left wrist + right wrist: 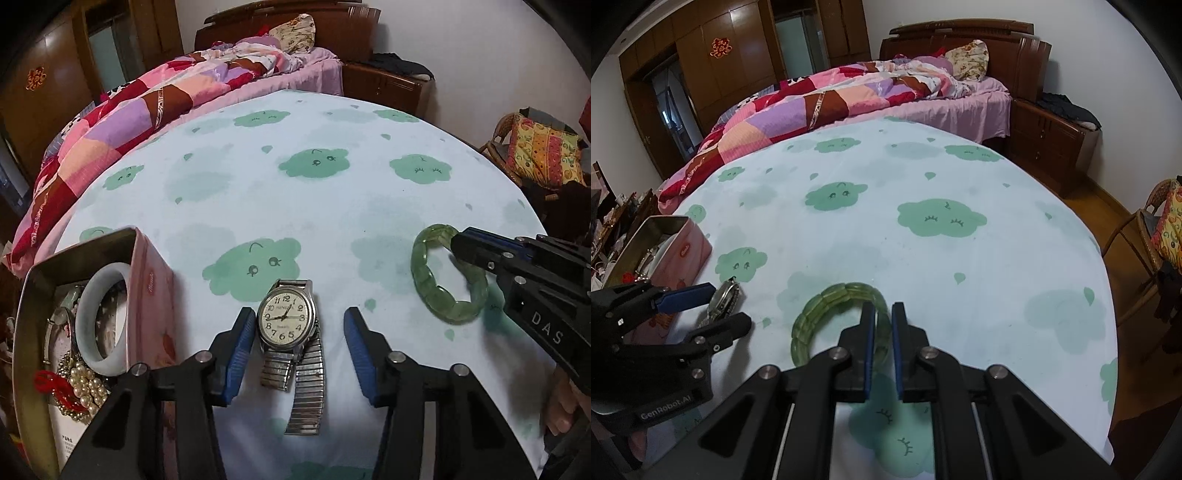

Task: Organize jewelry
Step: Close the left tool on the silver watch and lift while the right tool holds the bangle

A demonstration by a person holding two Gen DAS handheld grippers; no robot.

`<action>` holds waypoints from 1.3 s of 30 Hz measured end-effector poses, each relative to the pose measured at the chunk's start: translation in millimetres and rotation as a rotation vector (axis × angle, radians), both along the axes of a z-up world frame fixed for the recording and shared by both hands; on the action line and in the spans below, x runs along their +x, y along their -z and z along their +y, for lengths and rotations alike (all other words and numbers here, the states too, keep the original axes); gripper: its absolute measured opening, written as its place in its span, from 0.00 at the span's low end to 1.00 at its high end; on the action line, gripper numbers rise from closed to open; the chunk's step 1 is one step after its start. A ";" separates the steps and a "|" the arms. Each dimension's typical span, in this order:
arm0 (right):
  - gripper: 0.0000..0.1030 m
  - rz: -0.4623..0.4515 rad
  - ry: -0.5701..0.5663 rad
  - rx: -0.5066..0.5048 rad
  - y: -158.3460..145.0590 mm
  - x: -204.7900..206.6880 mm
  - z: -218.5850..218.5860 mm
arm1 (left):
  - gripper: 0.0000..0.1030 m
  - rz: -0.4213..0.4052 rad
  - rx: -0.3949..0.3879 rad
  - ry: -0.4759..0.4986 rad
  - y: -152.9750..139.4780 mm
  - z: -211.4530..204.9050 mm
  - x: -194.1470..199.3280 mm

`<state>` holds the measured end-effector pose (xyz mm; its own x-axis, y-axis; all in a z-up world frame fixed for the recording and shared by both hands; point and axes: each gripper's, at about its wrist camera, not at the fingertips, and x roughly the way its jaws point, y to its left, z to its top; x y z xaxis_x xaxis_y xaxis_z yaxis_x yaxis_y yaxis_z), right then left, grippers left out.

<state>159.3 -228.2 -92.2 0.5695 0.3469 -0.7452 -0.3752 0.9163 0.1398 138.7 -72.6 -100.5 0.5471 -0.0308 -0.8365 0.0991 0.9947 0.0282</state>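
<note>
The left gripper point(299, 354) hovers low over the wristwatch point(286, 320), its fingers wide apart on either side of the watch case and not touching it; the metal stretch band trails back toward the camera across the cloud-print cloth covering the surface point(295, 192). The right gripper point(882, 350) has its fingers nearly together, with one side of the green beaded bracelet point(827, 314) running between them; the pads look close enough to be pinching the beads, though I cannot tell whether the grip is firm. The bracelet rests on the cloth, well apart from the pink tin box point(151, 295) at the left edge, which already holds a pale bangle point(105, 317), a pearl strand point(86, 384) and a red cord. The risks lie mostly in the grips. The bracelet is probably elastic-strung and smooth, so a pinch on a single bead may let it swing or slip out during the carry across to the tin. The watch case is rounded and shiny; closing on it off-centre could squirt it sideways, and the dangling band could snag the tin's rim. The soft cloth may also bunch under the fingers.
</note>
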 end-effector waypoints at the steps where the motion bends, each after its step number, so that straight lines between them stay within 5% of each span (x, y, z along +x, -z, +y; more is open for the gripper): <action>1: 0.12 -0.002 -0.005 0.001 -0.2 -0.3 0.4 | 0.37 -0.001 -0.004 0.009 0.1 -0.8 -0.7; 8: 0.10 -0.065 -0.047 0.014 -9.1 -10.4 3.5 | 0.31 -0.016 -0.013 0.060 -3.8 -6.4 -14.8; 17: 0.10 -0.100 -0.047 0.091 -23.8 -23.1 -0.9 | 0.31 -0.154 -0.015 0.067 -42.4 3.4 -48.4; 39: 0.10 -0.228 -0.226 0.158 -90.2 -57.8 69.2 | 0.31 -0.328 -0.025 -0.054 -107.5 72.4 -102.0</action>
<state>101.5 -159.0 -2.0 0.6104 0.5843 -0.5348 -0.6042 0.7800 0.1626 36.7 -0.2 7.0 0.7882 -0.0124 -0.6153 0.0359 0.9990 0.0258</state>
